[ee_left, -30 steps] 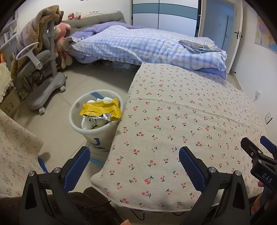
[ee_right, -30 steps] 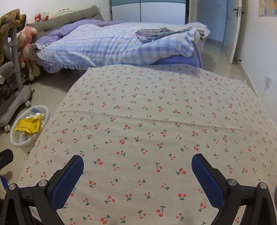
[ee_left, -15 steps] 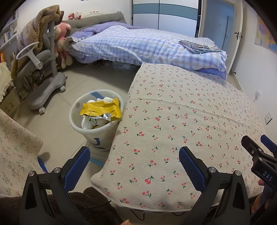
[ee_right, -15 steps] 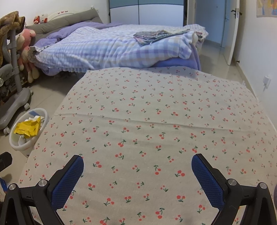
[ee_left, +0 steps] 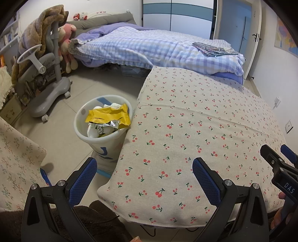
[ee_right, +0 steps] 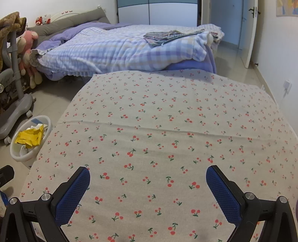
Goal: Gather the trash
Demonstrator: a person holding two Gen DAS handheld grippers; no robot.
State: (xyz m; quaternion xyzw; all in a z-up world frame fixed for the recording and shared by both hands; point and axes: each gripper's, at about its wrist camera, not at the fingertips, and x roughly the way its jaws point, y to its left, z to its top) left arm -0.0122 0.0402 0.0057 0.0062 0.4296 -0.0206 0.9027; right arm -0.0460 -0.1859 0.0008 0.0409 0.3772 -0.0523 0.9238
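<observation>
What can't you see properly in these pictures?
- Bottom of the white bin, both views: the yellow wrapper and crumpled rubbish on top hide what lies deeper.
- Floor beyond the cherry-print cloth, both views: the cloth hides it.
- Right gripper, left wrist view: cut off by the edge.
- Small toys at the headboard: too small to identify.

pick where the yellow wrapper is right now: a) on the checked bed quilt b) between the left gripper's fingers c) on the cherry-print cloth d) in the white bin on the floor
d: the yellow wrapper lies crumpled on top of the other rubbish inside the white bin, which stands on the floor beside the cherry-print cloth.
</observation>
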